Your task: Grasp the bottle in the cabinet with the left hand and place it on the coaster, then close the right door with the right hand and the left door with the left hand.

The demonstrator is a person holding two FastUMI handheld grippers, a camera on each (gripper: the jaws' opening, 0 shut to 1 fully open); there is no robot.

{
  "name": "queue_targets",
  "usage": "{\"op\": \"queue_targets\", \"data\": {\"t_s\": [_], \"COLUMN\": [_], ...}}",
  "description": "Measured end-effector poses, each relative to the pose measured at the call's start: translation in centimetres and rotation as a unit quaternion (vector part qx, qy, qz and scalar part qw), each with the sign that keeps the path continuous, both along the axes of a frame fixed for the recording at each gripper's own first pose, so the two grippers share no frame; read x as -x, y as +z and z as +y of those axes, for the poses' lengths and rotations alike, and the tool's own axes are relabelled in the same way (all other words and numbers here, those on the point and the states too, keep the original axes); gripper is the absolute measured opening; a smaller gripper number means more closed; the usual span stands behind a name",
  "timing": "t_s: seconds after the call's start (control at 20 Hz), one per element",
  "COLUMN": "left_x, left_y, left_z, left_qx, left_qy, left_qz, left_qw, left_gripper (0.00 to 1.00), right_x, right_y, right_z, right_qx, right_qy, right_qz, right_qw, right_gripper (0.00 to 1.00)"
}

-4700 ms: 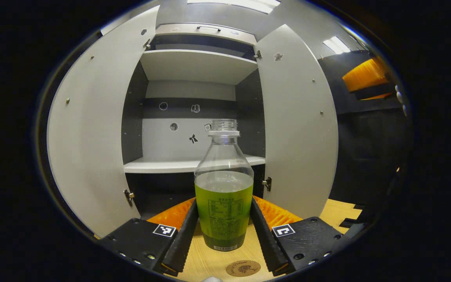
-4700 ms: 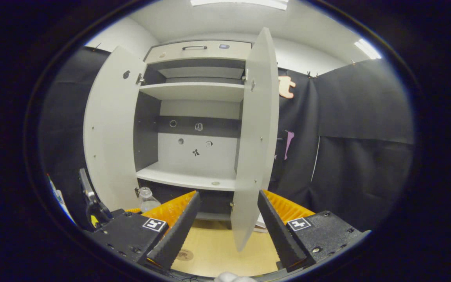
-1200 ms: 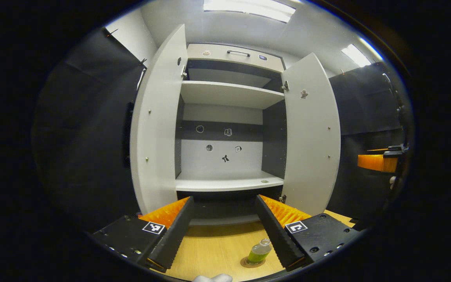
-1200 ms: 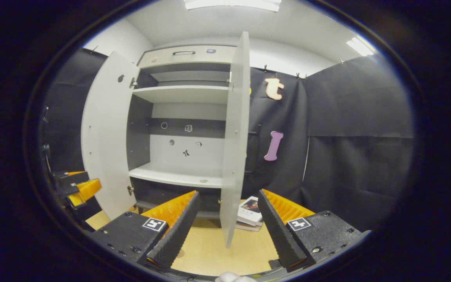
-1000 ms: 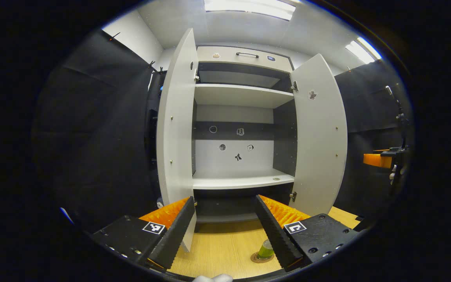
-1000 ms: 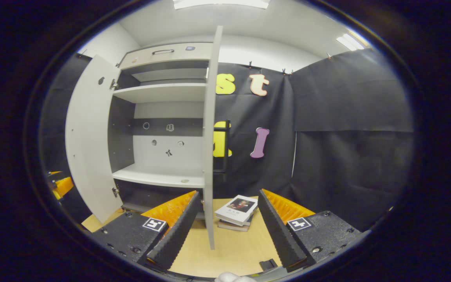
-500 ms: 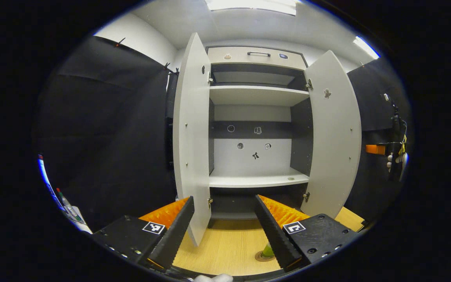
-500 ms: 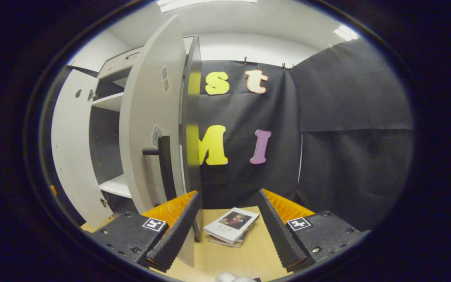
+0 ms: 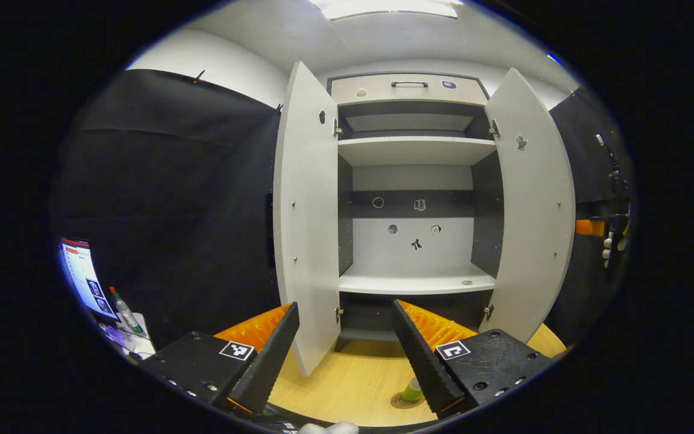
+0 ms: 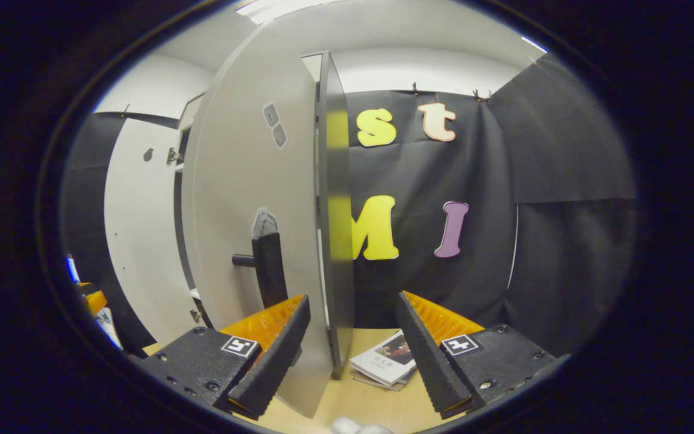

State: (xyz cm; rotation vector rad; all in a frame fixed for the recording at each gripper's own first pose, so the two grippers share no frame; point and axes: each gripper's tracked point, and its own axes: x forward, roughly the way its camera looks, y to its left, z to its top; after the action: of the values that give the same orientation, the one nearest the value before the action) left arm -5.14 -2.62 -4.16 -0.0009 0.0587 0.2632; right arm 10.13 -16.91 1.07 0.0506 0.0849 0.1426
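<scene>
In the left gripper view, the left gripper (image 9: 342, 355) sits at the bottom centre, fingers spread wide and holding nothing. The bottle (image 9: 411, 390) stands on the coaster (image 9: 400, 402) on the counter (image 9: 347, 386), low in the frame, partly hidden behind one finger. Both cabinet doors stand open: left door (image 9: 306, 229), right door (image 9: 534, 211).

In the right gripper view, the right gripper (image 10: 350, 355) is also wide open and empty, the right door's (image 10: 256, 199) outer face and handle (image 10: 265, 268) just ahead at centre left. Books (image 10: 383, 360) lie on the counter between the fingers.
</scene>
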Motion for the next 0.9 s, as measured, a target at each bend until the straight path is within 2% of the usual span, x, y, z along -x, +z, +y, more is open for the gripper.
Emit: {"op": "queue_targets", "data": {"t_s": [0.2,0.45,0.55,0.7,0.75,0.9], "left_x": [0.3,0.5,0.4,0.1,0.1,-0.3], "left_y": [-0.4,-0.8,-0.9,-1.3,-1.5,-1.8], "left_z": [0.4,2.8,4.2,5.7,5.9,6.8], "left_qx": [-0.002,-0.002,-0.004,-0.003,-0.002,0.003], "left_qy": [0.004,-0.005,-0.006,-0.016,-0.021,-0.031], "left_qz": [0.002,0.002,0.003,0.004,0.004,0.006], "left_qw": [1.000,1.000,1.000,1.000,1.000,0.999], "left_gripper": [0.94,0.95,0.95,0.95,0.95,0.95], "right_x": [0.3,-0.6,-1.2,-1.8,-1.9,-0.7], "right_y": [0.1,-0.2,-0.6,-0.4,-0.3,0.8], "right_z": [4.4,9.2,11.2,15.2,16.0,16.6], "right_qx": [0.016,0.014,0.020,0.007,0.010,0.017], "right_qy": [0.028,0.011,0.003,0.020,0.020,0.011], "right_qz": [-0.001,0.000,0.000,-0.009,-0.012,-0.031], "right_qw": [0.999,1.000,1.000,1.000,1.000,0.999], "right_gripper": [0.96,0.94,0.96,0.96,0.94,0.96]}}
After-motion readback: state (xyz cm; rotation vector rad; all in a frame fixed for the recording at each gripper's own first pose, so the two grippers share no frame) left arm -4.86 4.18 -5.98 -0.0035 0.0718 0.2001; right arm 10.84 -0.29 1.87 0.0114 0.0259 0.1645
